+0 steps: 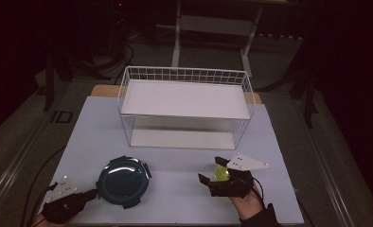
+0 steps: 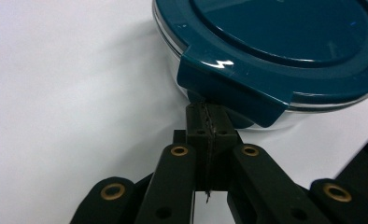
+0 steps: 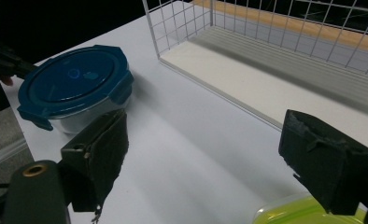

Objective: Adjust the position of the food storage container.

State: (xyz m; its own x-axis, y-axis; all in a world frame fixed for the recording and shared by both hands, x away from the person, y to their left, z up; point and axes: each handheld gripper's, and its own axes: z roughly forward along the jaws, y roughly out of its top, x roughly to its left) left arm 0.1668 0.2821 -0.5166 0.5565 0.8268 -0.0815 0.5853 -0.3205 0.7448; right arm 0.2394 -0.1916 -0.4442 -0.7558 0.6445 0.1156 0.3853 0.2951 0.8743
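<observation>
Two lidded containers (image 1: 124, 181), one rack (image 1: 184, 106)

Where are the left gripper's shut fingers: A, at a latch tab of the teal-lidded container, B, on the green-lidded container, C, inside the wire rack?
A: the left gripper has its fingers pressed together right under a latch tab of the teal-lidded container.

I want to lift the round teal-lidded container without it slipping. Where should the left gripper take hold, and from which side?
Probably the latch flap on the rim of the teal-lidded container, approached from the container's left, where the shut left gripper already points. The flap sticks out past the round wall, giving flat faces to pinch; the jaws must open first.
</observation>
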